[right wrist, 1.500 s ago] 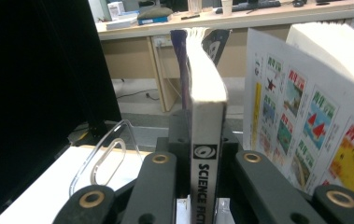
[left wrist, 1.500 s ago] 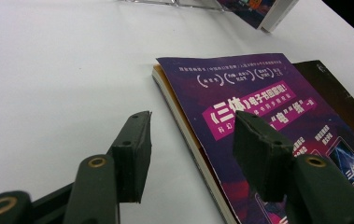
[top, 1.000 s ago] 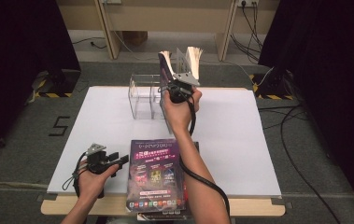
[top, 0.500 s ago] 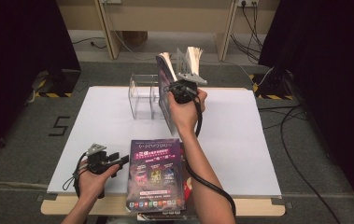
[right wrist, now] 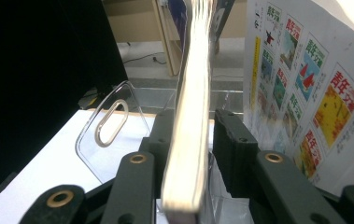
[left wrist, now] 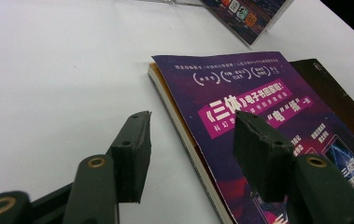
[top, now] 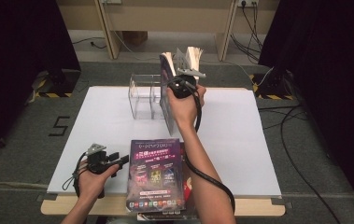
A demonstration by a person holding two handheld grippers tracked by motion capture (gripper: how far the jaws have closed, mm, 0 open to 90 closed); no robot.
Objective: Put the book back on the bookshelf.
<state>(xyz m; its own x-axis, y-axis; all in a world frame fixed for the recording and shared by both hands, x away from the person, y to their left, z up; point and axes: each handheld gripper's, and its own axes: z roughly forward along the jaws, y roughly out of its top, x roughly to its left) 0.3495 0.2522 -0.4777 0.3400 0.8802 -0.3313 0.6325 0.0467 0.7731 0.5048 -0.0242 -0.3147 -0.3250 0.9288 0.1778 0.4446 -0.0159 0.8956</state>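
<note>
My right gripper (top: 178, 74) is shut on a thick magazine (top: 167, 100), held upright above the table just right of a clear acrylic rack (top: 144, 95). In the right gripper view the jaws clamp the magazine's page edge (right wrist: 191, 93), loose pages fan out to the right, and the rack's clear divider (right wrist: 111, 126) stands just left of it. My left gripper (top: 123, 160) rests open near the front left. Its fingertips (left wrist: 135, 140) straddle the left edge of a purple-covered magazine (left wrist: 258, 102) lying flat on a stack (top: 156, 175).
A white table top (top: 258, 140) spreads out around the rack. A dark book (left wrist: 333, 93) lies under the purple magazine at the front edge. Cables trail from both grippers. Dark curtains and wooden table legs stand beyond the far edge.
My right gripper has shifted the upright magazine slightly to the right beside the rack. The left gripper has stayed put.
</note>
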